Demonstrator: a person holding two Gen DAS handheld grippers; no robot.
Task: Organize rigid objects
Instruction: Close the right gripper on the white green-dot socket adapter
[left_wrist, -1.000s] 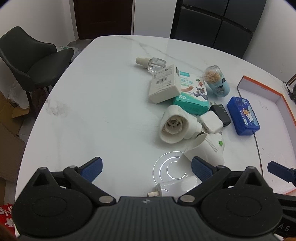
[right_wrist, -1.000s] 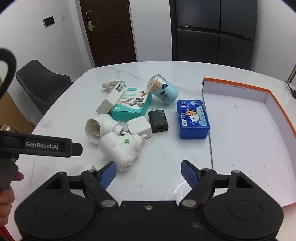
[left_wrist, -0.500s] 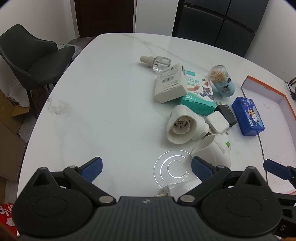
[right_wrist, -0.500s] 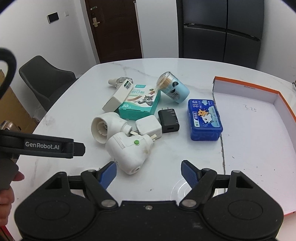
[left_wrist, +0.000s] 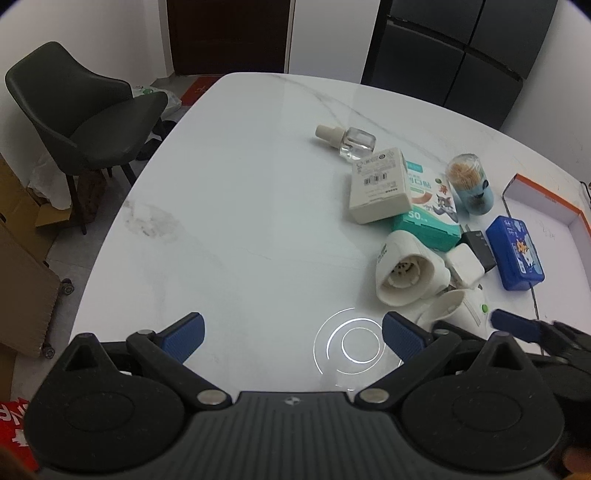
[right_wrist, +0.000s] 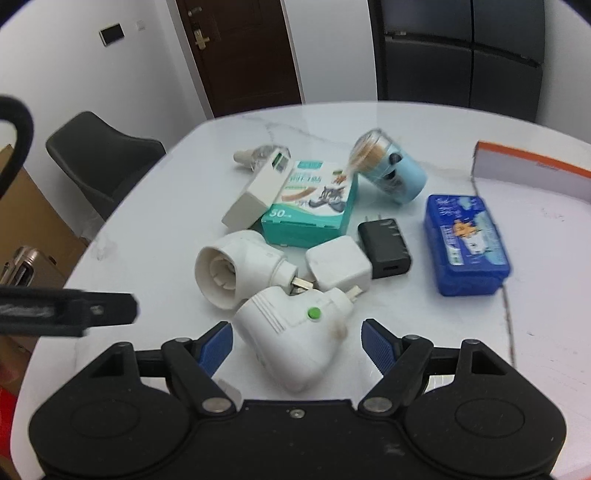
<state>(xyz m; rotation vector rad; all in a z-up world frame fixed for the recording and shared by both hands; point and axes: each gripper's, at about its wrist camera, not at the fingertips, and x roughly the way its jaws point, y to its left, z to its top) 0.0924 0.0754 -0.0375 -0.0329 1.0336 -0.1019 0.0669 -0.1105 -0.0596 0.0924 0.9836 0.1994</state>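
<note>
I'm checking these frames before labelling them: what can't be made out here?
- White plug with green button: left view, mostly hidden behind the left gripper.
- Tray: cut off by the frame edge in both views.
- Box print: right view, blurred.
- Right gripper: open around the plug; contact unclear.

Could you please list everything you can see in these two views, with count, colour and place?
white plug-in device with green button: 1, white, nearest, between the right gripper's fingers
round plug-in device: 1, white, left of the charger cubes
white charger cube: 1, white, mid-cluster
black charger: 1, black, right of the white cube
blue case: 1, blue, beside the tray
teal box: 1, teal, cluster centre
white carton: 1, white, leaning on the teal box
toothpick jar: 1, light blue, lying down
clear bottle: 1, clear, far side
tray: 1, white with orange rim, right
table: 1, white marble
chair: 1, dark, left
left hand-held gripper: open
right hand-held gripper: open
</note>
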